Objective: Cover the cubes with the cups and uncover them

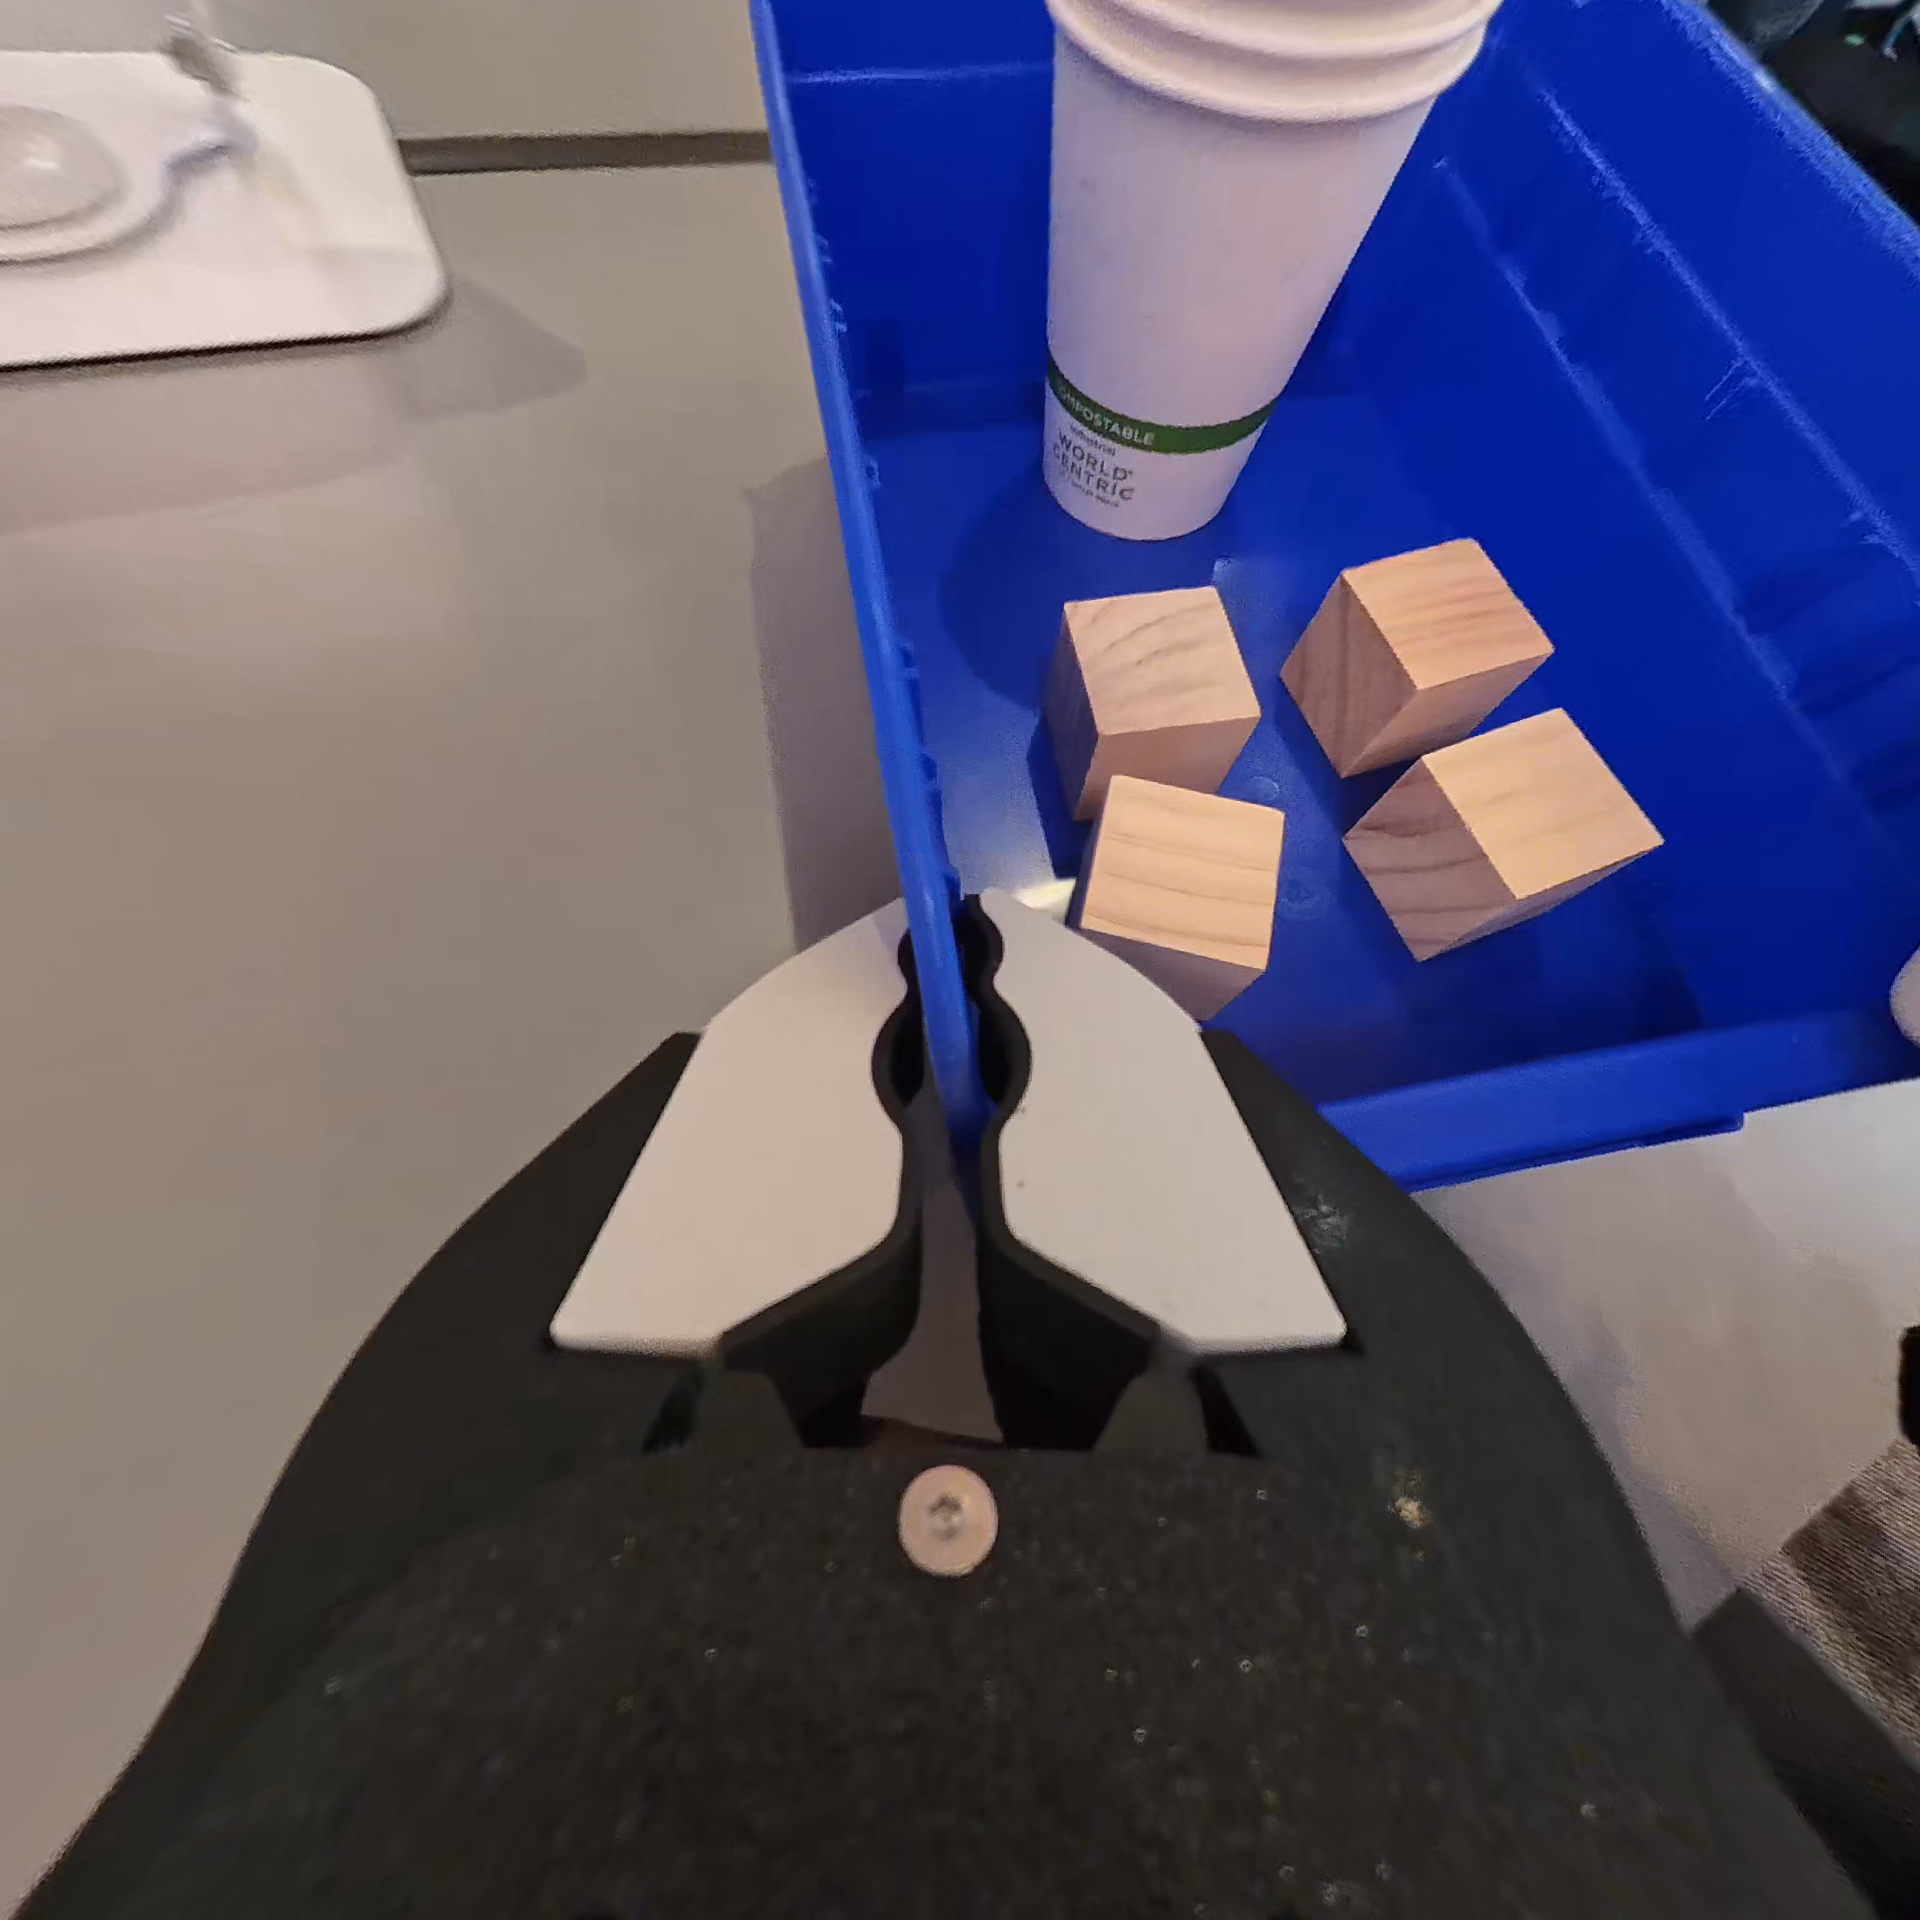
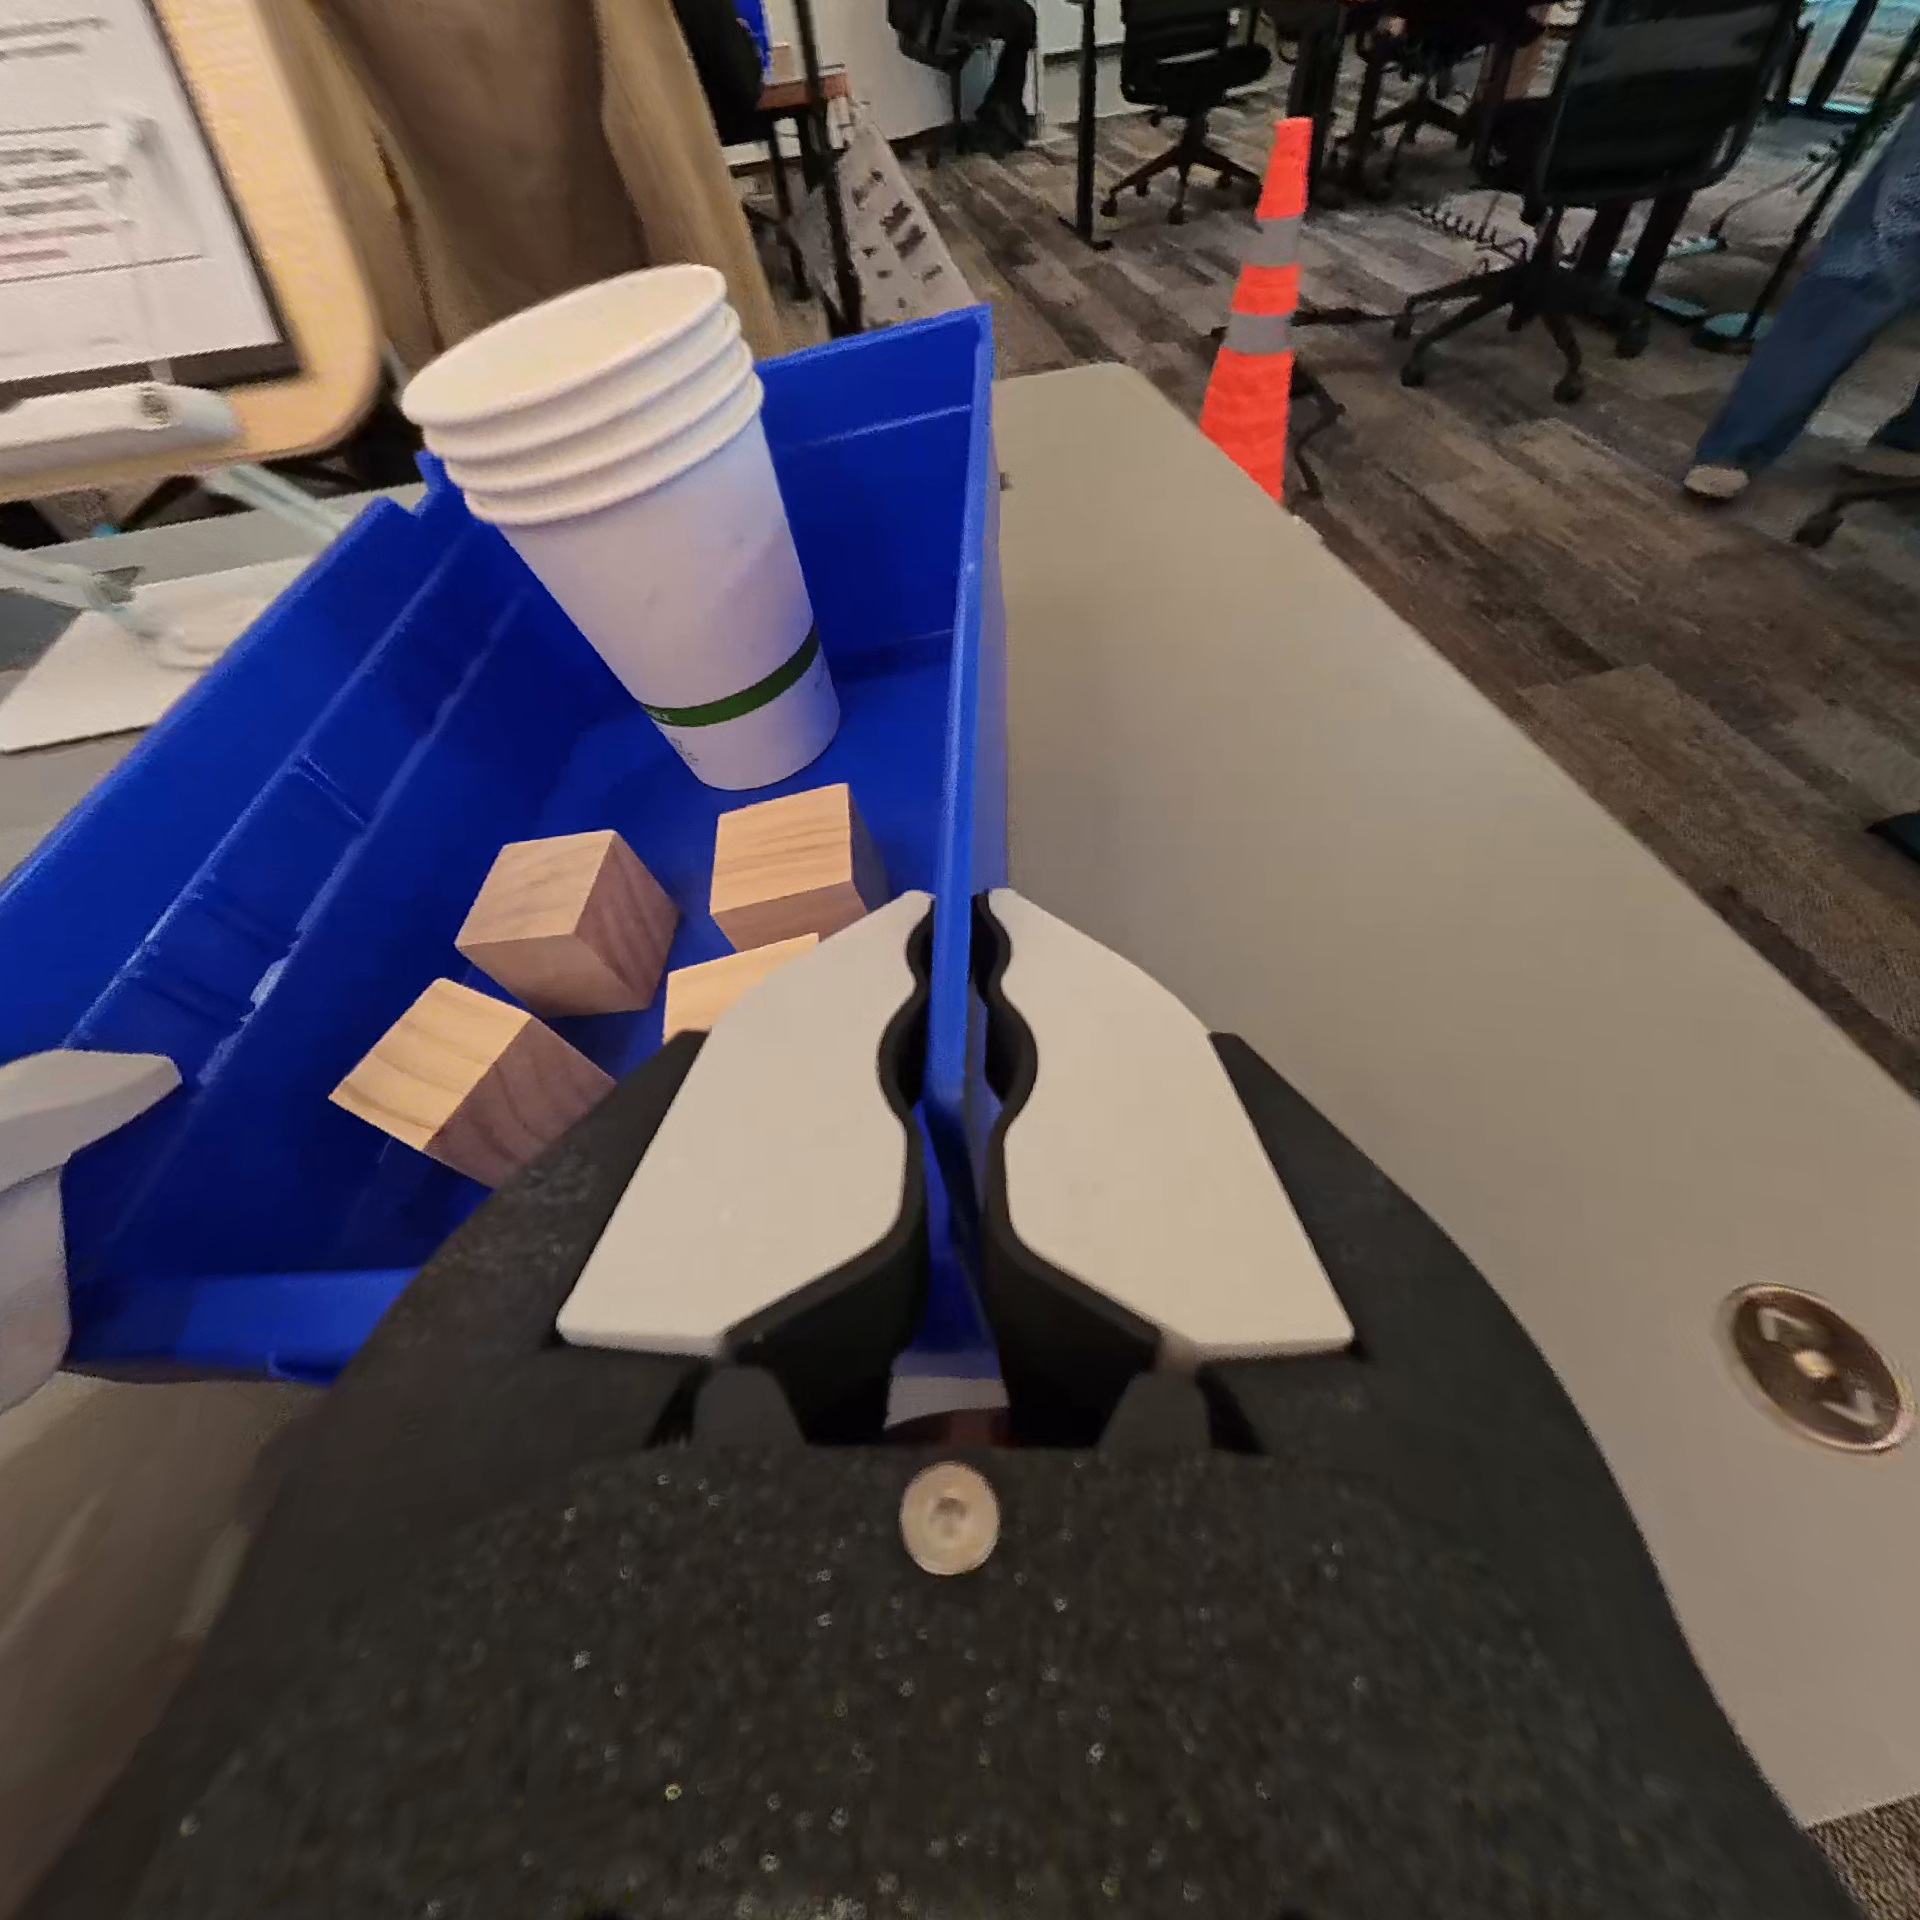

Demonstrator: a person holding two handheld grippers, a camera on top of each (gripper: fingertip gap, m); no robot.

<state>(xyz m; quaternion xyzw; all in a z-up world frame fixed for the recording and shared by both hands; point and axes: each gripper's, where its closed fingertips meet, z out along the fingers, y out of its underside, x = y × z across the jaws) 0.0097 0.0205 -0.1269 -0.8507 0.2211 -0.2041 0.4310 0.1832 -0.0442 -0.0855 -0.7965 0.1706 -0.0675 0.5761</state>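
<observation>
A blue plastic bin (image 1: 1621, 343) holds a stack of white paper cups (image 1: 1195, 260) with a green band and several wooden cubes (image 1: 1153, 686) on its floor. My left gripper (image 1: 940, 925) is shut on the bin's left wall. My right gripper (image 2: 954, 914) is shut on the bin's right wall (image 2: 966, 644). In the right wrist view the cup stack (image 2: 644, 540) leans at the bin's far end and the cubes (image 2: 571, 920) lie in front of it. The left gripper's fingertip (image 2: 73, 1091) shows at the left edge.
The bin rests on a grey table (image 2: 1351, 831). A white flat pad (image 1: 208, 208) lies on the table at far left. Beyond the table's right edge are an orange traffic cone (image 2: 1262, 312), office chairs (image 2: 1579, 156) and a person's legs (image 2: 1808, 312).
</observation>
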